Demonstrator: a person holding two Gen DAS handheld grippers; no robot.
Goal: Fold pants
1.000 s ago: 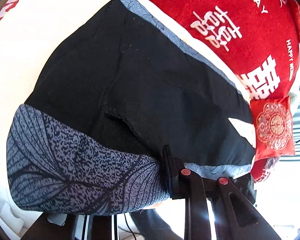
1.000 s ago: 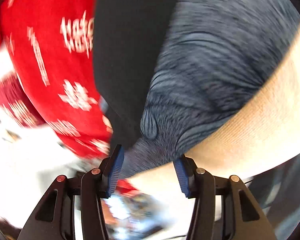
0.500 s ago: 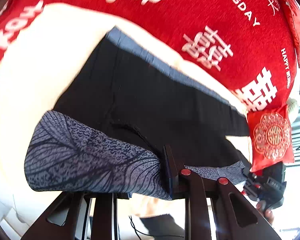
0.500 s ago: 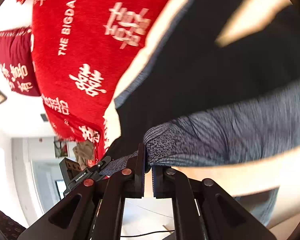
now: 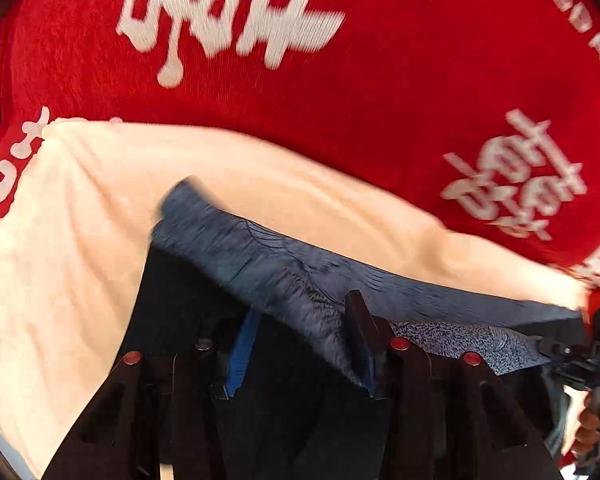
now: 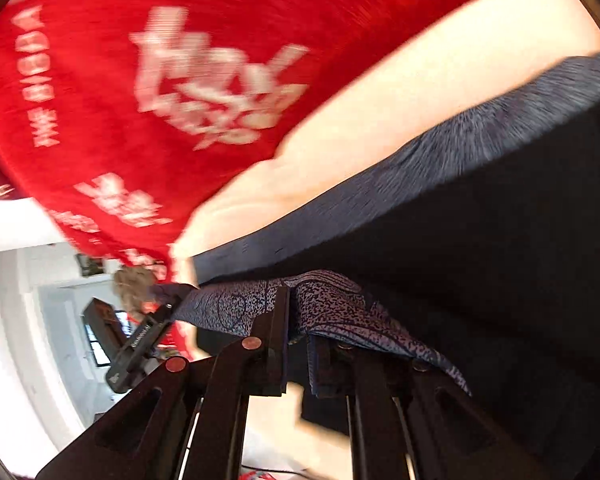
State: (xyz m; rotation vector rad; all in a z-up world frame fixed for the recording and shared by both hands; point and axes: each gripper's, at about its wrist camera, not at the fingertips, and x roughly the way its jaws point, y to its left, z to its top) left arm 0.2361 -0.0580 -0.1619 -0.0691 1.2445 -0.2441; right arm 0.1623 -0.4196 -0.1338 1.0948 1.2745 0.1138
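Note:
The pants (image 5: 284, 280) are black with a blue-grey leaf-patterned hem and lie on a cream cushion (image 5: 80, 240). In the left wrist view my left gripper (image 5: 300, 356) stands open, its fingers (image 5: 242, 354) apart, with the patterned hem lying over the right finger and the black cloth below. In the right wrist view my right gripper (image 6: 296, 320) is shut on the patterned hem (image 6: 332, 304) and holds it over the black cloth (image 6: 480, 264). The right gripper also shows at the left wrist view's right edge (image 5: 572, 354), and the left gripper at the right wrist view's left (image 6: 140, 340).
A red cover with white characters (image 5: 340, 92) rises behind the cushion; it also shows in the right wrist view (image 6: 140, 80). A bright white room (image 6: 28, 300) lies beyond the cushion's end.
Both grippers carried the patterned hem over the black cloth toward the far edge by the red cover. My left gripper has opened; the right, open a second ago, stays shut on the hem.

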